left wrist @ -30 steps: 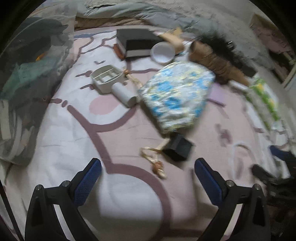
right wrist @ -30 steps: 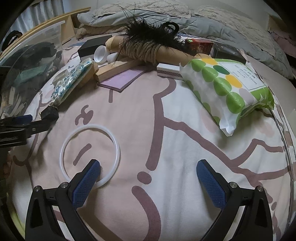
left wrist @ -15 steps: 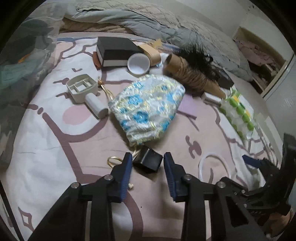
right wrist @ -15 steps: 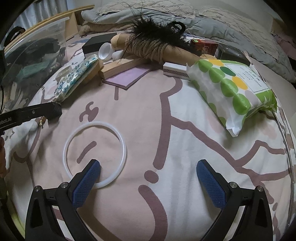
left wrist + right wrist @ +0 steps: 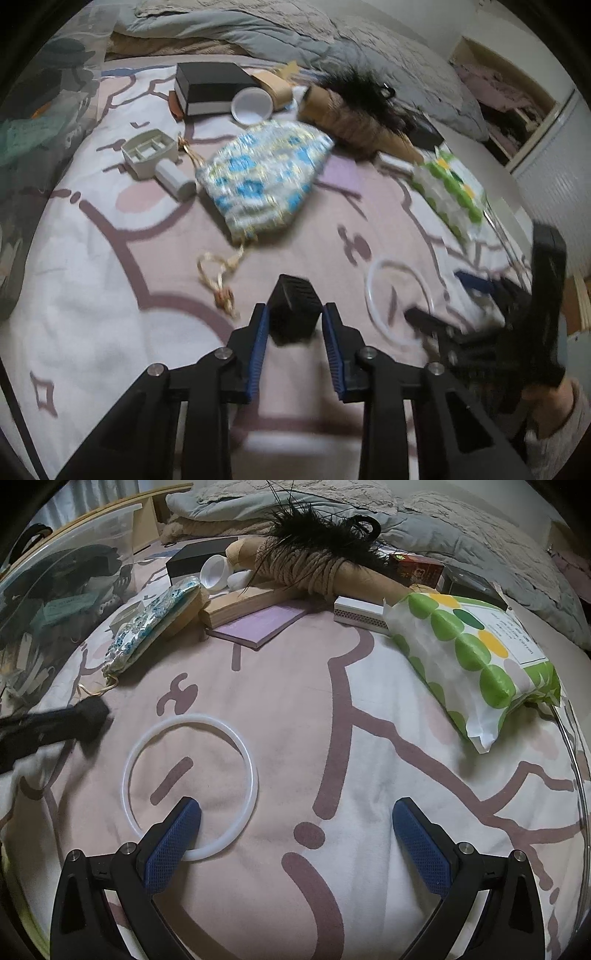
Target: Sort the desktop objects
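Step in hand: picking the small black block (image 5: 294, 308) up off the bedspread (image 5: 92, 317) with the left gripper (image 5: 293, 325), as I judge it
Left gripper: its jaws are closing, the block sits between the two blue pads and both pads look to be against its sides
Where the block is: low in the left wrist view, upright between the fingertips, near the gold cord (image 5: 218, 275) of the flowered pouch (image 5: 264, 177); whether it has left the cloth I cannot tell
Right gripper (image 5: 295, 830): wide open and holding nothing, its left pad lying over the near edge of the white ring (image 5: 190, 786)
Grip advice: the pads hold the lower half of the block only, so squeeze fully before lifting and raise it straight, not at a slant
Cord: it lies just beside the block; check that it does not come up with it
Other hand: the right gripper is close by on the right, so carry the block away to the left or upward to avoid a knock
Where it might go: a clear bin (image 5: 55, 602) with things already in it stands at the far left; that seems the likely place, though the pictures do not settle it
Blur: the left view is smeared, so fine contact at the pads is hard to read
Left to sort: the green dotted packet (image 5: 476, 661), the matchbox (image 5: 360, 613) and the black box (image 5: 212, 92) lie on the bed
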